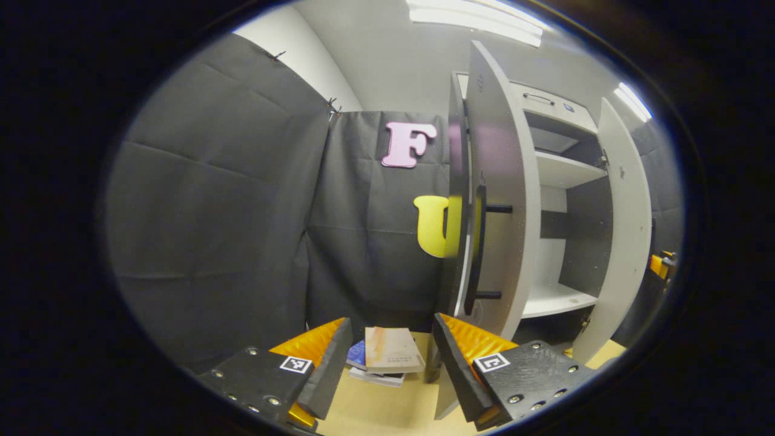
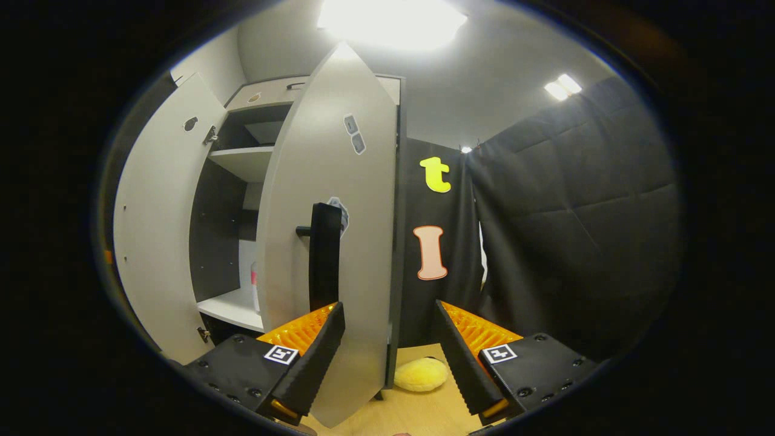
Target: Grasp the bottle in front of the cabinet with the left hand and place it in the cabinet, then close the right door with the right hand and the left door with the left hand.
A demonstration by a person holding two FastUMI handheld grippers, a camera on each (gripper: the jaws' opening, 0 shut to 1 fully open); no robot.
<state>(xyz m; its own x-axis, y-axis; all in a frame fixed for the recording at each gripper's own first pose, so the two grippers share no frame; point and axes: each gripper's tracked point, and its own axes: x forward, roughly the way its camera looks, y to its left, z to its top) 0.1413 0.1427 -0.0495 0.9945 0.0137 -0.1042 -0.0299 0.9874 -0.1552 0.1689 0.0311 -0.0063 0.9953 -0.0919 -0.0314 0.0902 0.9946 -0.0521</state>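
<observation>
With the bottle (image 2: 254,284) already on the cabinet's bottom shelf (image 2: 233,309), the right tool (image 2: 387,351), jaws apart and empty, sits just right of the right door (image 2: 330,200) handle (image 2: 324,254). Left tool (image 1: 387,363) is open too.

Test booth, not a home: black cloth walls (image 1: 230,212), ceiling strip lights (image 1: 478,18), lone white cabinet (image 1: 563,175), wood floor (image 2: 418,412).
</observation>
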